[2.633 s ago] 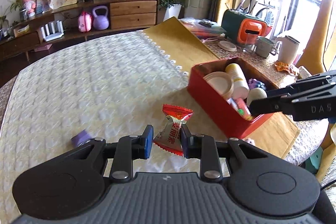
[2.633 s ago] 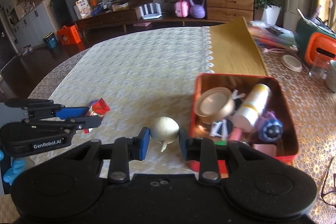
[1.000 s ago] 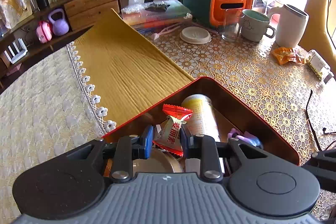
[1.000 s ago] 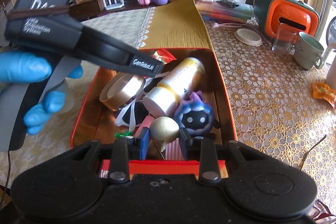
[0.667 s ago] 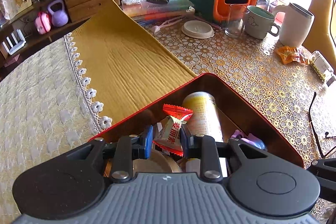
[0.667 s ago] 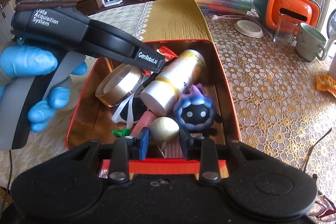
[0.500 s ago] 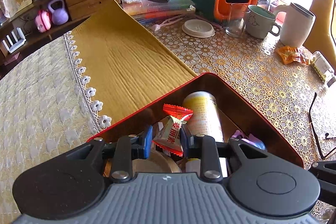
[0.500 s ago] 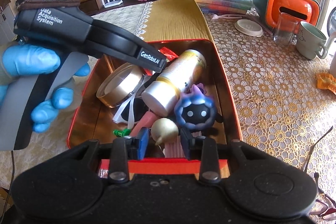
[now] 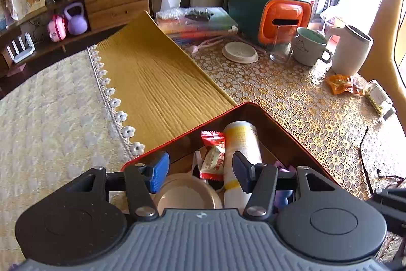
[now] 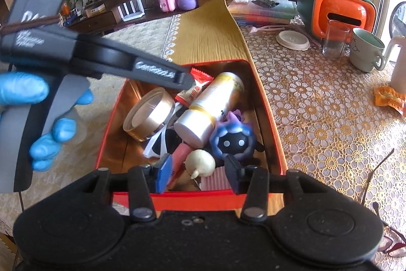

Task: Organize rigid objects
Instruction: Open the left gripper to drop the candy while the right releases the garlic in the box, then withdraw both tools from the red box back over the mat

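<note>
Red tin [image 10: 272,133]: glossy metal, mirror-like coppery inside walls. Snack packet [image 9: 212,159]: shiny crinkled foil. Gold-rimmed jar [image 10: 148,113]: polished. Table [image 9: 304,98]: lace-patterned glossy plastic cover; ochre cloth [image 9: 154,83] ribbed, matt. Gripper pads [image 10: 162,173]: ridged blue rubber.

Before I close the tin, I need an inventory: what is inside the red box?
In the red box: gold tin, white bottle, red snack packet, purple plush, cream bulb, pink tube. Anything beneath is covered.

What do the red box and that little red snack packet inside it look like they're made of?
The red box looks like painted metal: its inner walls are shiny and coppery and mirror the contents. The snack packet looks like glossy plastic film, crinkled, with a crimped, zigzag-cut end. Neither is certain from sight alone.
</note>
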The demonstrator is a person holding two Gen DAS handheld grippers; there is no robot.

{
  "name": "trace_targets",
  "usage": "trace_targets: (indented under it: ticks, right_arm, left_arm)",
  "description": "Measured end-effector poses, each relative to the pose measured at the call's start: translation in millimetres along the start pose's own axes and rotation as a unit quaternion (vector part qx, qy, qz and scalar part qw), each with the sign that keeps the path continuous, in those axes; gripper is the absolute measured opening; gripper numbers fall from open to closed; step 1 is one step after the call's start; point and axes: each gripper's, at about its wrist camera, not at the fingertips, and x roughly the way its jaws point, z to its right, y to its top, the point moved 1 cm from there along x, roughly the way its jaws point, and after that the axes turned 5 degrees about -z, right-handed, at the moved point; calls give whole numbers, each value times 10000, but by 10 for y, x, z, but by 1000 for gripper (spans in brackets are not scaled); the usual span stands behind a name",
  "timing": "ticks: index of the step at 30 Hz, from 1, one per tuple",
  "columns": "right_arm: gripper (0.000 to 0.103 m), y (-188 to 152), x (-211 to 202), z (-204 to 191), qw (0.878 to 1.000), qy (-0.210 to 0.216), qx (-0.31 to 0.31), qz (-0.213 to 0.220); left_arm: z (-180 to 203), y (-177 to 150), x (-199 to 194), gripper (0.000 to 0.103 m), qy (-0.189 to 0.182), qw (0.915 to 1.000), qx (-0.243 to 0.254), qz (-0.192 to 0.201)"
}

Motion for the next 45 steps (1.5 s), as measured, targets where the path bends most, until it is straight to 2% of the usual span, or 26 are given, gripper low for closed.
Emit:
trace_targets:
  ticks: [18, 22, 28, 32, 40, 43, 45]
  right_arm:
    - [64, -61, -515, -427, 9989, 205, -99, 412]
    - [65, -83, -590, -591, 9983, 269, -195, 476]
    - [71, -111, -620, -820, 9971, 471, -263, 530]
    - [76, -118, -608, -995, 9962, 571, -363, 541]
    - [96, -157, -595, -1424, 9889, 906, -960, 675]
    - [103, -143, -560, -1576, 9856, 1047, -1119, 718]
    - [103, -131, -524, -1659, 9841, 1115, -1185, 712]
  left_arm:
    - [-192, -513, -1028, 55, -172, 9980, 288, 532]
    - [-286, -670, -1261, 67, -169, 9972, 234, 683]
    - [-525, -867, -1539, 68, -148, 9968, 28, 787]
    - [-728, -1020, -1668, 75, -71, 9964, -128, 835]
    - [-1245, -1357, -1780, 76, 235, 9953, -508, 794]
    - [-1454, -1492, -1806, 88, 515, 9926, -673, 867]
    - [-1611, -1593, -1830, 89, 646, 9900, -833, 942]
